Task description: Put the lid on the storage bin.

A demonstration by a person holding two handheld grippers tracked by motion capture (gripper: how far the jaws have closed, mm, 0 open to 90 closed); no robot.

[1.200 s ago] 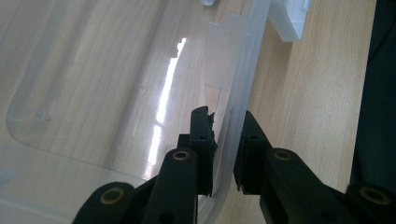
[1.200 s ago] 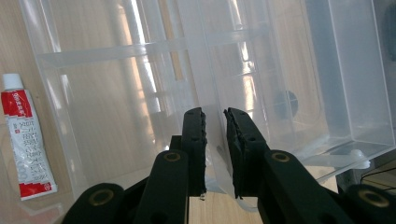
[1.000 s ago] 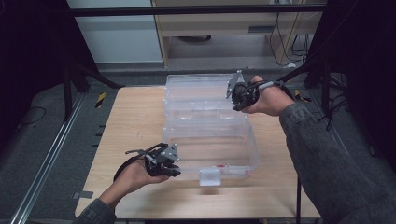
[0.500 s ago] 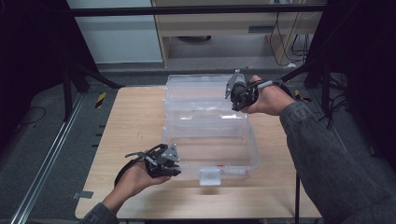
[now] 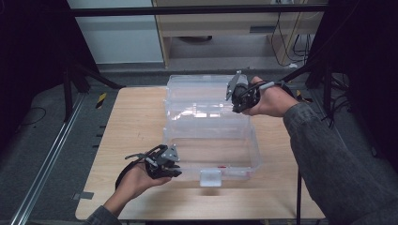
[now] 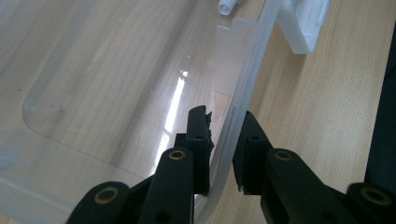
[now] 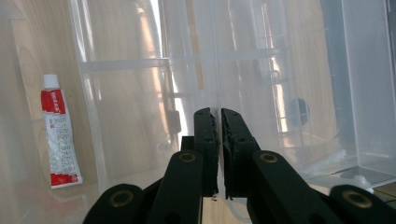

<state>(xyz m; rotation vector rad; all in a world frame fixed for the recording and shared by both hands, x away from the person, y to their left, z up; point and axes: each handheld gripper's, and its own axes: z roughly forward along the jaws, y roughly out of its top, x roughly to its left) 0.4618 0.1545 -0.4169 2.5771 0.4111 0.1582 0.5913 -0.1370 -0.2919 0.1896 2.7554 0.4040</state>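
Note:
A clear plastic box lies open on the wooden table, its lid swung up at the far side. My left gripper is at the box's near left corner. In the left gripper view the left gripper has one jaw inside and one outside the box wall, shut on it. My right gripper holds the lid's right edge; in the right gripper view the right gripper is shut on the thin lid edge. A red and white tube lies inside the box.
The box's white latch sticks out at the near side, close to the table's front edge. Bare table lies to the left of the box. Behind the table are a cabinet and black frame legs.
The right gripper has shifted slightly left with the lid edge in it. The left gripper stays at the box's corner, hardly moved.

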